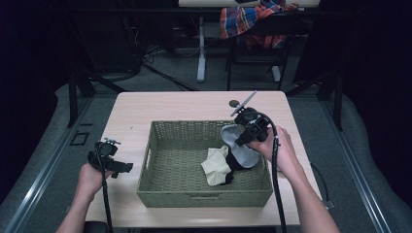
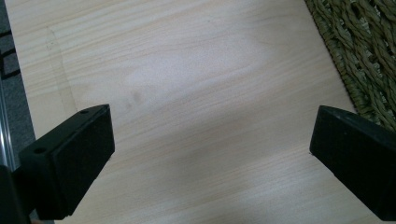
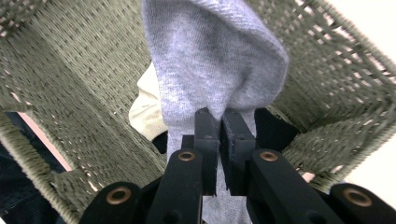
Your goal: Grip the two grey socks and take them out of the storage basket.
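Black item [image 1: 236, 162] in basket [image 1: 204, 198]: mostly covered by grey sock [image 1: 238, 145]; identity indeterminate.
Small round object [image 1: 234, 103] on table: too small to identify.
Grey sock lower end, right gripper view: hidden behind the jaws.

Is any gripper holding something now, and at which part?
The right gripper pinches a fold of the grey sock over the basket. The left gripper holds nothing.
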Demonstrator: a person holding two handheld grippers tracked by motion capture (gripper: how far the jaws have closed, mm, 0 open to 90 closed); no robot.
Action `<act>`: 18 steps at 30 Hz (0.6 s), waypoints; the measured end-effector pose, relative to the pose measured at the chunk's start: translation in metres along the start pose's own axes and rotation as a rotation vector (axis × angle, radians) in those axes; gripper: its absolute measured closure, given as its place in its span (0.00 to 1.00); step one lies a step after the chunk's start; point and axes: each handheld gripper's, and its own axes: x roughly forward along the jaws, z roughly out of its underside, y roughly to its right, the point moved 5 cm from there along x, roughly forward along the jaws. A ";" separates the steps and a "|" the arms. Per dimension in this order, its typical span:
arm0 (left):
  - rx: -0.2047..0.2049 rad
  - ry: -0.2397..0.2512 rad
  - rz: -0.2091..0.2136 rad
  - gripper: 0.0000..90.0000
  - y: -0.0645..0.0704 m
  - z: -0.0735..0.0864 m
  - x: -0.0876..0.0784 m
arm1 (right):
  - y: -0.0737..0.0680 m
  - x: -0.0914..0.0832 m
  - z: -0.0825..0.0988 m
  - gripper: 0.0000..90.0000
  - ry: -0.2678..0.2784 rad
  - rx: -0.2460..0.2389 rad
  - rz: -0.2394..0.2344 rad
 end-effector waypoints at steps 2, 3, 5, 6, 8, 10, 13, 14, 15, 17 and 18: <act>0.000 -0.001 0.000 0.00 0.000 0.000 0.000 | 0.000 -0.006 0.000 0.96 0.014 0.000 0.001; 0.000 -0.001 0.000 0.00 0.000 0.000 0.000 | 0.000 -0.009 0.000 0.96 0.021 0.003 0.003; 0.000 -0.001 0.000 0.00 0.000 0.000 0.000 | 0.001 -0.015 0.002 0.96 0.027 0.006 0.011; 0.000 0.001 0.000 0.00 0.000 0.000 0.000 | 0.002 -0.017 0.003 0.96 0.031 0.006 0.015; 0.000 0.000 0.001 0.00 0.000 0.000 0.000 | 0.004 -0.022 0.005 0.96 0.034 0.009 0.019; 0.001 -0.001 0.001 0.00 0.000 0.000 0.000 | 0.008 -0.027 0.007 0.96 0.034 0.015 0.022; -0.002 0.003 -0.001 0.00 -0.001 0.000 0.000 | 0.014 -0.032 0.012 0.96 0.039 0.032 0.029; -0.003 0.003 -0.001 0.00 -0.001 0.000 0.000 | 0.018 -0.034 0.014 0.96 0.030 0.033 0.033; -0.004 0.002 0.000 0.00 -0.001 0.000 0.000 | 0.020 -0.035 0.015 0.96 0.035 0.043 0.035; -0.004 0.004 0.000 0.00 -0.001 0.000 0.000 | 0.026 -0.038 0.019 0.96 0.032 0.058 0.038; -0.004 0.004 0.000 0.00 -0.001 0.000 0.000 | 0.028 -0.039 0.020 0.96 0.035 0.067 0.041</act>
